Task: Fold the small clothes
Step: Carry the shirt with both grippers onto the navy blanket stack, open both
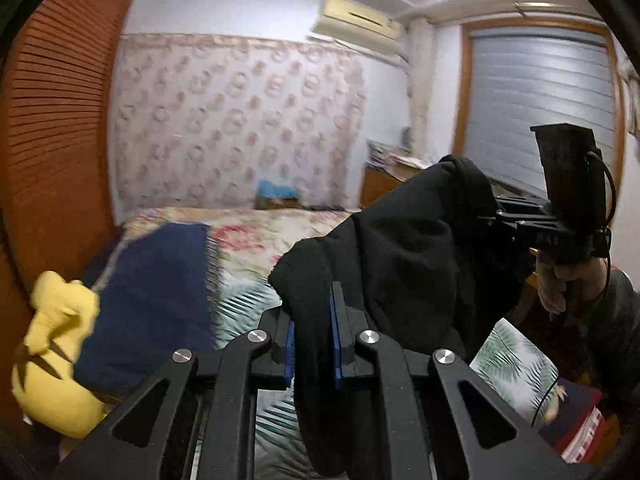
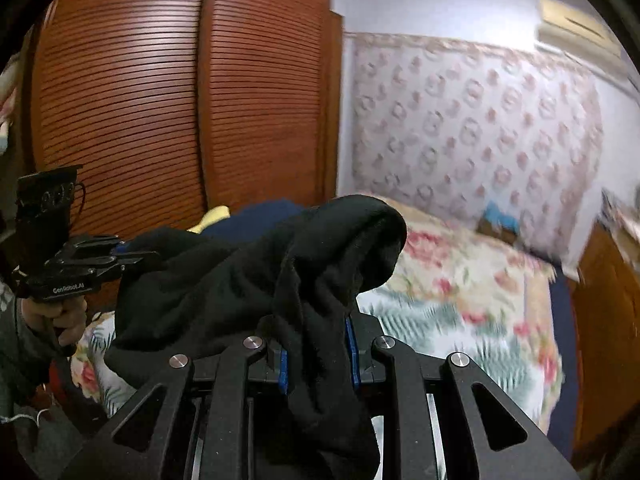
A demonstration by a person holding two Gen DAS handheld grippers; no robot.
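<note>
Pinching a fold of the black garment [image 1: 404, 248] between its blue pads [image 1: 335, 332], the left gripper [image 1: 312, 344] is filling the lower centre of the left wrist view, its jaws pressed close on the cloth with only the fabric's thickness between them. From there the cloth is running up and to the right of the frame, where the right gripper [image 1: 490, 216] is biting into its far end; a hand [image 1: 560, 284] is wrapping the handle below it.

In the right wrist view the right gripper [image 2: 316, 356] is sitting at lower centre, its jaws likewise nipped on a bunched fold, with a tail of fabric hanging down over the mechanism. The black garment [image 2: 248, 272] is stretching across to the left of the frame, sagging a little between the two tools, to the left gripper [image 2: 136, 258] at the left edge, which is also clamping it.

The garment is hanging in the air above a floral bedspread [image 1: 256, 240]. A dark blue cloth [image 1: 156, 288] is lying on the bed at lower left of the left wrist view, just beside a yellow plush toy [image 1: 56, 344]. A slatted wooden wardrobe [image 2: 160, 88] is occupying the upper left of the right wrist view.
</note>
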